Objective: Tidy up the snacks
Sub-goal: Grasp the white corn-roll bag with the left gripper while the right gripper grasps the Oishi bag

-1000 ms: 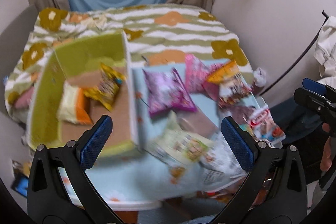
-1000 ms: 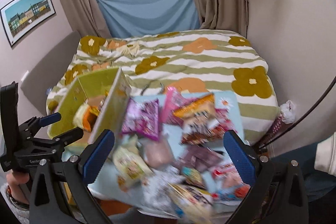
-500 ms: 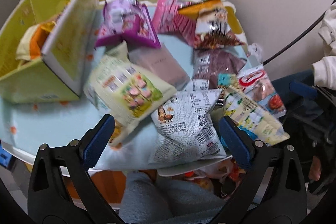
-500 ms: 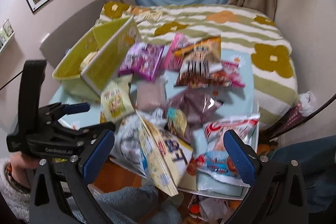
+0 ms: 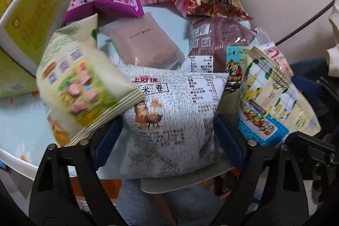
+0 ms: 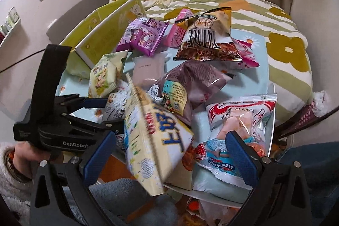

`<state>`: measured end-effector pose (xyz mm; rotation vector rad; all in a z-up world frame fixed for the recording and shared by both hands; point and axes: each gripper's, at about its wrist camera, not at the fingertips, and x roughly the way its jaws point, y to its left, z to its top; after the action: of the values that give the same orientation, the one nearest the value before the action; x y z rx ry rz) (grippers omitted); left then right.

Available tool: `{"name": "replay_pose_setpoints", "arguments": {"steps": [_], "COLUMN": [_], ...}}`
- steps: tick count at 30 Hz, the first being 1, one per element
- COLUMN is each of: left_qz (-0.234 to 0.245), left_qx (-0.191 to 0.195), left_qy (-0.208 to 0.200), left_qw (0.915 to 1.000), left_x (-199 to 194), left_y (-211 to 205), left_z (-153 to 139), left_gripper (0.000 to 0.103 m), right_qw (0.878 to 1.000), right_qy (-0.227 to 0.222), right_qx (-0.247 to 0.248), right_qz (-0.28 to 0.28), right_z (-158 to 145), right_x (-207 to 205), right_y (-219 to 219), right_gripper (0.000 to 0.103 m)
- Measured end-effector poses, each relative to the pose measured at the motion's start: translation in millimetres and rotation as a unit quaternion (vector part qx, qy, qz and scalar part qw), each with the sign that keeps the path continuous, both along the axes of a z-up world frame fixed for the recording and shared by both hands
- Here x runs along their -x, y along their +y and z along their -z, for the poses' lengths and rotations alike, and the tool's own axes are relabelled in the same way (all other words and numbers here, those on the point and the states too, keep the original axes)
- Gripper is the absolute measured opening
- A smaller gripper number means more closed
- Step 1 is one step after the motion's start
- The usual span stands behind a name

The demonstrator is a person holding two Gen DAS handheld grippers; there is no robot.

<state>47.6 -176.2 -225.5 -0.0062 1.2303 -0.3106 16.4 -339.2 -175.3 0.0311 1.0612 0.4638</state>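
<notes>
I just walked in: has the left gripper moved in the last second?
Yes. The left gripper has come down and forward toward the snack pile; the green box, central a second ago, sits at the left edge, and the white speckled bag lies between its fingers.

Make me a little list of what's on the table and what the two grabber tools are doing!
left tool: open, pads either side of the white speckled bag
right tool: open, around the cream and blue bag
box: green box, far left of the table
other snacks: purple pack, shrimp flakes bag
</notes>
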Motion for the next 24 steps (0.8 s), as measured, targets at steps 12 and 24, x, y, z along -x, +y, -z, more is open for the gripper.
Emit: {"name": "replay_pose_setpoints", "arguments": {"steps": [12,24], "left_qz": [0.017,0.019], "left_qx": [-0.025,-0.029], "left_qy": [-0.013,-0.029], "left_qw": [0.9995,0.9990], "left_x": [6,6], "left_y": [-1,12], "left_z": [-4,-15], "left_gripper": [0.063,0.062], "right_qw": [0.997,0.994], "right_qy": [-0.018,0.006], "right_qx": [0.032,0.054], "right_qz": [-0.070,-0.090], "right_z": [9,33], "right_x": [6,-1], "right_y": [21,40], "right_gripper": [0.099,0.087]}}
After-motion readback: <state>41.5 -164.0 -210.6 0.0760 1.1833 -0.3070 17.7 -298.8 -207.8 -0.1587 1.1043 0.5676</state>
